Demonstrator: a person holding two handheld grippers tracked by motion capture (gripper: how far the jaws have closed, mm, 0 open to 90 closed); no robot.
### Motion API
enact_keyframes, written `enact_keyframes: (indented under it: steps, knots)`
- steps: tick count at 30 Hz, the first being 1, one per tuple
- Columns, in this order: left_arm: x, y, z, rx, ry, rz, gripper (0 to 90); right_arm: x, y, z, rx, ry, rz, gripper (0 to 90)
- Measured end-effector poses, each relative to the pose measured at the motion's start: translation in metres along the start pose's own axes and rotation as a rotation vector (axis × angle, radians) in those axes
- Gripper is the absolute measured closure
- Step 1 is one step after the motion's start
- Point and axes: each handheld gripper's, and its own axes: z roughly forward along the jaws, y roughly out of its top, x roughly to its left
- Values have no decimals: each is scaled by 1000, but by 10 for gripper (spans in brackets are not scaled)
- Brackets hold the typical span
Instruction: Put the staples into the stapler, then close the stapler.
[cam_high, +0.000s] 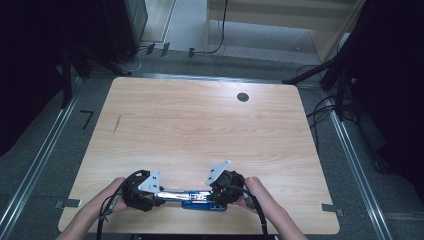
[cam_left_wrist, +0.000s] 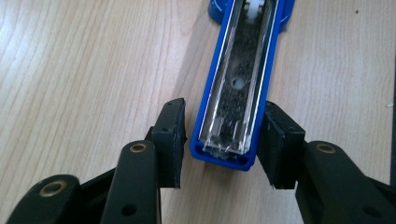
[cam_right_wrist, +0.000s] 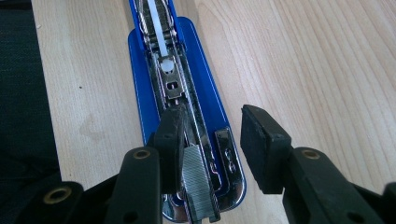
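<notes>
Blue stapler (cam_high: 202, 199) lying opened flat near table (cam_high: 200, 125) front edge. Left gripper (cam_left_wrist: 223, 135) straddling cover end, jaws parted, pads apparently clear. Right gripper (cam_right_wrist: 210, 144) parted over base, gripping nothing.

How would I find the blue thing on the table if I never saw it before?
Look at the near edge of the wooden table, between the two hands. The stapler lies flat there, flipped open, with the left gripper at one end and the right gripper at the other. It is bright blue with a shiny metal channel inside.

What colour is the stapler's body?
Blue, with a silver metal channel inside; the stapler shows best in the right gripper view.
</notes>
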Motion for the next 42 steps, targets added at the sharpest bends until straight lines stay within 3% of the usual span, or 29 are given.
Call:
enact_keyframes:
  steps: [7,17,31,42]
  knots:
    - [1,-3,1,-7,-17,5,625,0,-2,0,-10,5,19,613]
    - [2,-5,-3,-34,-26,2,633,-2,-7,1,-38,15,61,595]
    - [-3,-1,-14,-70,-14,29,634,8,-2,2,-49,-52,48,583]
    - [-4,1,-19,-82,-15,42,638,10,-2,3,-80,-61,67,584]
